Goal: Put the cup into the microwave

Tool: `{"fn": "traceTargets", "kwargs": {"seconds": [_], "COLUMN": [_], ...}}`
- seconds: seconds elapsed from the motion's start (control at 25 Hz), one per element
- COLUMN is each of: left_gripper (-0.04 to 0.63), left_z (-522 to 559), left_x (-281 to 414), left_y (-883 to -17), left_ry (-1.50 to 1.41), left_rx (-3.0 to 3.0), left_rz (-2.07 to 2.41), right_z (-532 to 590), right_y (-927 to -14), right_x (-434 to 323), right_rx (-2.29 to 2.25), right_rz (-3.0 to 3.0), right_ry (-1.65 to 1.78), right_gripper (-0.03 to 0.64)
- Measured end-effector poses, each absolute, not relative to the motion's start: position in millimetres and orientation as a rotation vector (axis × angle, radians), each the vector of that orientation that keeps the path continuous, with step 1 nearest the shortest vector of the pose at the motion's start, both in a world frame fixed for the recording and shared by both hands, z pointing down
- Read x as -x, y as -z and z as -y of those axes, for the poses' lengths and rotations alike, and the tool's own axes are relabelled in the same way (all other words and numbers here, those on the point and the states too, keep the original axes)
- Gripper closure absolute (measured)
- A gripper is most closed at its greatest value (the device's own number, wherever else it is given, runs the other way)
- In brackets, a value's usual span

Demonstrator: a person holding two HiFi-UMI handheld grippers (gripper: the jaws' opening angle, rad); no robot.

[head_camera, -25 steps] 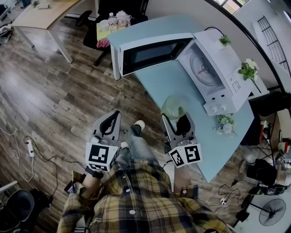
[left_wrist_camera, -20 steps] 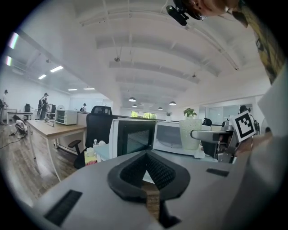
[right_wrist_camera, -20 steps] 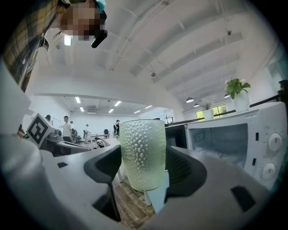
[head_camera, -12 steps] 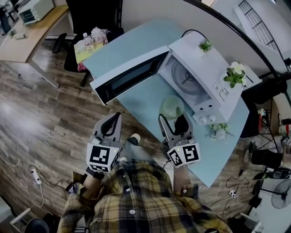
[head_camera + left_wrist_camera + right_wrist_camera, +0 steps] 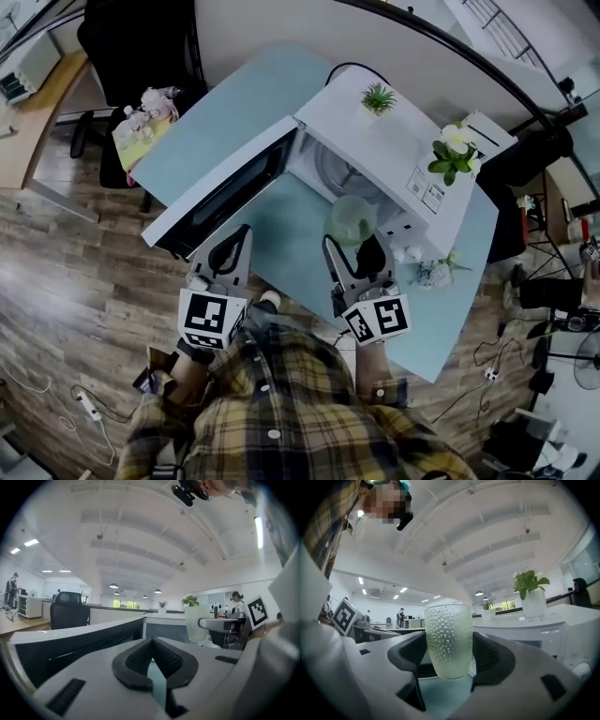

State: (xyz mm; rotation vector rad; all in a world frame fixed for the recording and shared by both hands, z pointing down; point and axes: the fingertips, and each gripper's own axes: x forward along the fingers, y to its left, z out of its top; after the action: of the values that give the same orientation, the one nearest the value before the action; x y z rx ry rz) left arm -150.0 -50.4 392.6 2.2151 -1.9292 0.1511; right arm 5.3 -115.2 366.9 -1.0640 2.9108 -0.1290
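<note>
Cup [image 5: 352, 220], clamped in the right gripper [image 5: 352, 247], is arriving at the open microwave [image 5: 375, 141], almost ready for going in, while the left gripper [image 5: 232, 246] is staying closed and empty.

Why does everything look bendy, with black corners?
Head view: the wide lens bows the wall edge behind the white microwave. Right gripper view: black corners from the lens; the bumpy pale green glass cup looks sharp. Left gripper view: same corners, hazy ceiling.

Office w/ wood floor [image 5: 56, 281], blue table [image 5: 225, 122], black chair [image 5: 141, 42], ceiling lights [image 5: 114, 586] on.
</note>
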Motion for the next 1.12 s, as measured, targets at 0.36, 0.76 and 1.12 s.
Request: {"fn": "traceTargets", "kwargs": {"seconds": [0.36,0.76,1.12], "left_gripper": [0.604,0.604,0.604], "left_z": [90,118,137], "left_x": [124,103,99], "left_y": [-396,-396,-392], "left_ry": [-0.146,-0.184,-0.213], "left_rx": [-2.323,-2.439,-2.500], "left_rz": [1.808,1.667,1.568], "right_z": [128,130,144], "right_y": [-374,-381,-376], "right_x": [-36,-57,-52], "right_rx": [1.226,1.378,1.450], "right_rz": [-2.863,-2.790,-2.751], "right_ry": [0.148,0.178,0.176], "right_gripper": [0.307,0.307,0.307]}}
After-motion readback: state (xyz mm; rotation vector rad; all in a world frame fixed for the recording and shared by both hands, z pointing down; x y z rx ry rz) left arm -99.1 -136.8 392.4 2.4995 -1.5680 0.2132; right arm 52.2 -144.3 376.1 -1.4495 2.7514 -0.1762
